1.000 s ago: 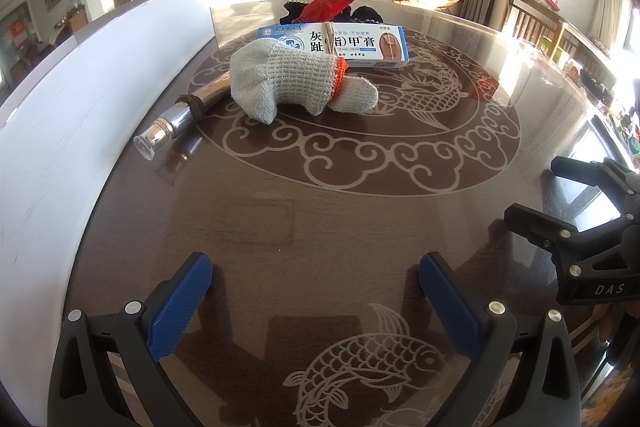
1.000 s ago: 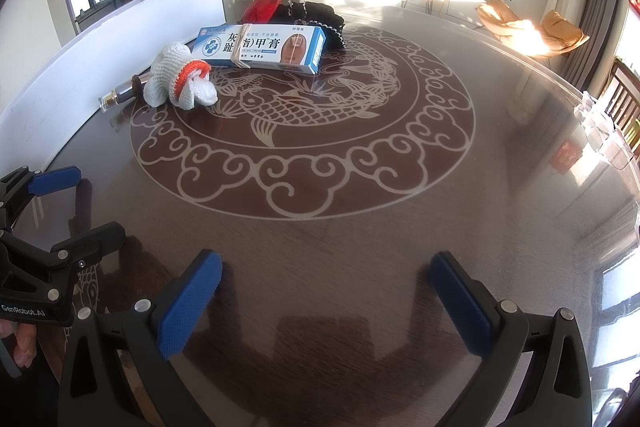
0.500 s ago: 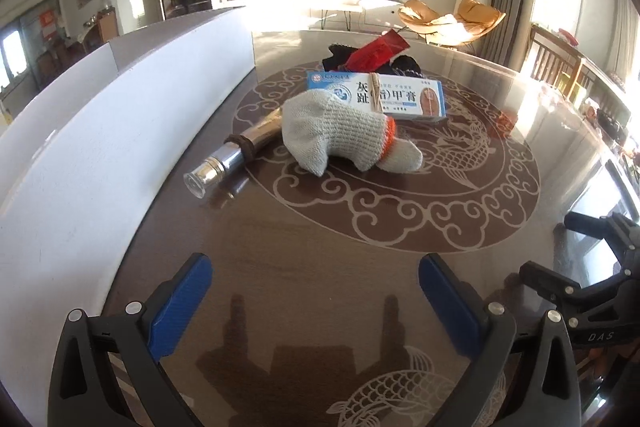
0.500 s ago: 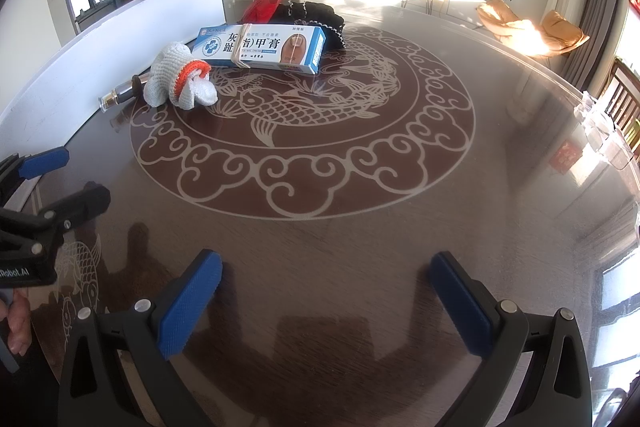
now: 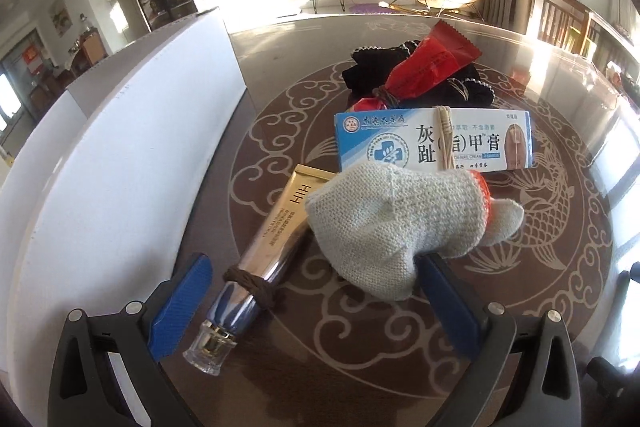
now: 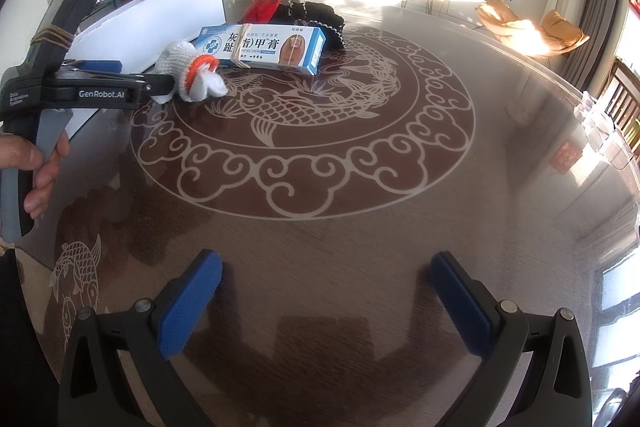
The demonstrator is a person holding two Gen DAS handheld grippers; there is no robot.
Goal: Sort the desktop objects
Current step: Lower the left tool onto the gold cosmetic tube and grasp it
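left tool (image 5: 312, 301): wide, astride gold tube (image 5: 262, 255) and knit glove (image 5: 396, 223)
right tool (image 6: 324, 295): wide, over bare counter (image 6: 360, 227)

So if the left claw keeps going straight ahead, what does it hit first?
Most likely the silver tube and the knitted glove: both already lie between the open left claw, the glove draped over the tube. Depth is hard to judge.

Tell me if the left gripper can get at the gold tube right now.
Probably yes. The left gripper is open, with the gold tube's cap end lying between its fingers. The knit glove covers only the tube's far end, so the near part is free.
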